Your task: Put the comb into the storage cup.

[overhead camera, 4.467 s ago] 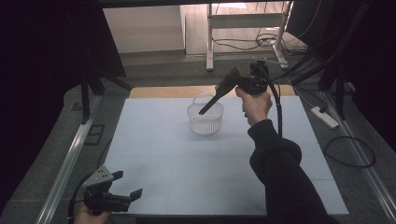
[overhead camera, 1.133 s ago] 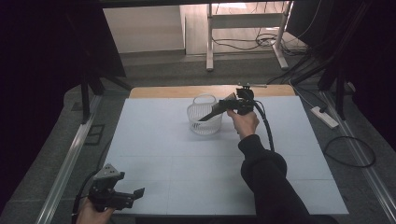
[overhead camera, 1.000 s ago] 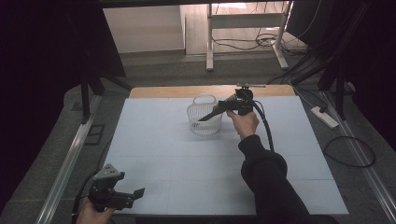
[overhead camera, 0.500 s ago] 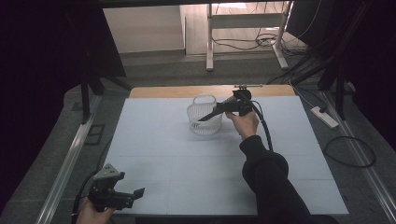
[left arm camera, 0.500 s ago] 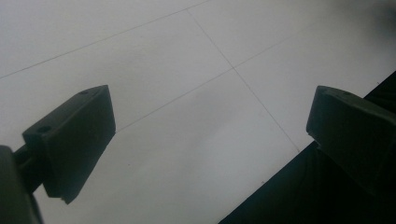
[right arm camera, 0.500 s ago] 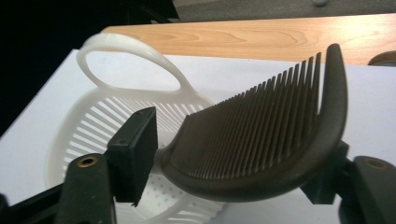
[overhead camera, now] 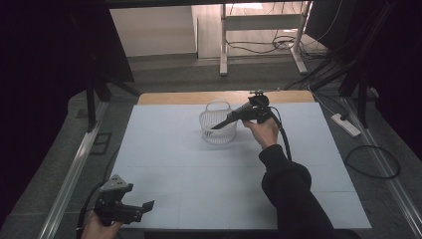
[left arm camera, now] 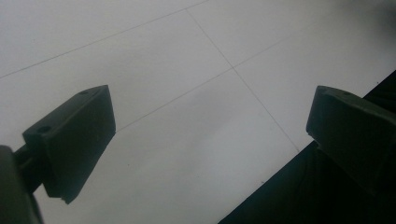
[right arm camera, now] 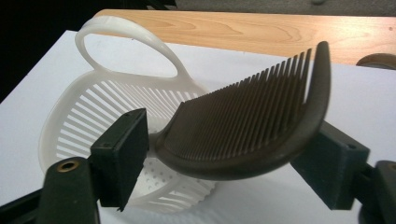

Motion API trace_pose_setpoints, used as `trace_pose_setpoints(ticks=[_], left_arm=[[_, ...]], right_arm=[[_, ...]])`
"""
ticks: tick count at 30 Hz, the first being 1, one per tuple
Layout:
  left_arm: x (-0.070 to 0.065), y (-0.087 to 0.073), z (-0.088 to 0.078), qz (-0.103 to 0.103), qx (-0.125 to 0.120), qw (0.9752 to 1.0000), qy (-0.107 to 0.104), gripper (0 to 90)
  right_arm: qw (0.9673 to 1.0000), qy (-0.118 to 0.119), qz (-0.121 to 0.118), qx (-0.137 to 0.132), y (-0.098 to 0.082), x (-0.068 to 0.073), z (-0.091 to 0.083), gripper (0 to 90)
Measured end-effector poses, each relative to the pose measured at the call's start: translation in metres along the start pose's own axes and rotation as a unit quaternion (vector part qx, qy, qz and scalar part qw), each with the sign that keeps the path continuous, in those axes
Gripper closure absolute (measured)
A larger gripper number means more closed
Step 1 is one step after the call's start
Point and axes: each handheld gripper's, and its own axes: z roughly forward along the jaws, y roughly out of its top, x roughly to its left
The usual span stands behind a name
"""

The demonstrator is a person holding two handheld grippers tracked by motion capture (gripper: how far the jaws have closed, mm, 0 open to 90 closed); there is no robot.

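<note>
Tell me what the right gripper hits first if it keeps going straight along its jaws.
The dark comb lying between its jaws comes first, then the white slotted basket just beyond. The right gripper has just been opening; depth is unclear.

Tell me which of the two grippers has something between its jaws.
The right gripper: a dark comb sits between its jaws over the white basket. The left gripper has only bare table.

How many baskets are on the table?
1. The white basket stands at the far middle of the table, just below the comb between the right tongs. Nothing seems to hide another.
</note>
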Motion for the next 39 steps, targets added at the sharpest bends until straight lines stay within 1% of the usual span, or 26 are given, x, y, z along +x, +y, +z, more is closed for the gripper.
trace_pose_setpoints(ticks=[3,5,11,14,17,20,24,32,39], left_arm=[[0.0,0.0,0.0,0.0,-0.001,1.0,0.0,2.1],[0.0,0.0,0.0,0.0,-0.001,1.0,0.0,2.1],[0.001,0.0,-0.001,-0.002,-0.002,1.0,-0.001,2.0],[0.0,0.0,-0.001,-0.002,-0.003,1.0,0.0,2.0],[0.0,0.0,-0.001,-0.002,-0.003,1.0,-0.001,2.0],[0.0,0.0,-0.001,-0.002,-0.004,1.0,-0.001,2.0],[0.001,-0.001,-0.001,-0.003,-0.006,1.0,-0.002,1.9],[0.001,-0.001,-0.002,-0.004,-0.009,0.9999,-0.004,1.7],[0.001,-0.001,-0.002,-0.004,-0.01,0.9999,-0.004,1.7]], right_arm=[[1.0,0.002,-0.004,0.004,0.0,0.0,-0.001,20.1],[1.0,0.003,-0.002,0.007,0.0,0.0,-0.002,17.2],[0.9997,0.016,-0.006,0.015,0.0,0.0,-0.004,9.9],[0.9996,0.019,-0.013,0.018,0.001,0.0,-0.006,7.5],[0.9995,0.022,-0.018,0.015,0.001,0.0,-0.008,5.8],[0.9991,0.022,-0.032,0.016,0.001,0.0,-0.01,3.6],[0.9987,0.021,-0.044,0.017,0.001,0.002,-0.012,2.3],[0.9982,0.028,-0.052,0.015,0.001,0.004,-0.017,1.7],[0.9973,0.025,-0.067,0.019,0.001,0.006,-0.023,0.8]])
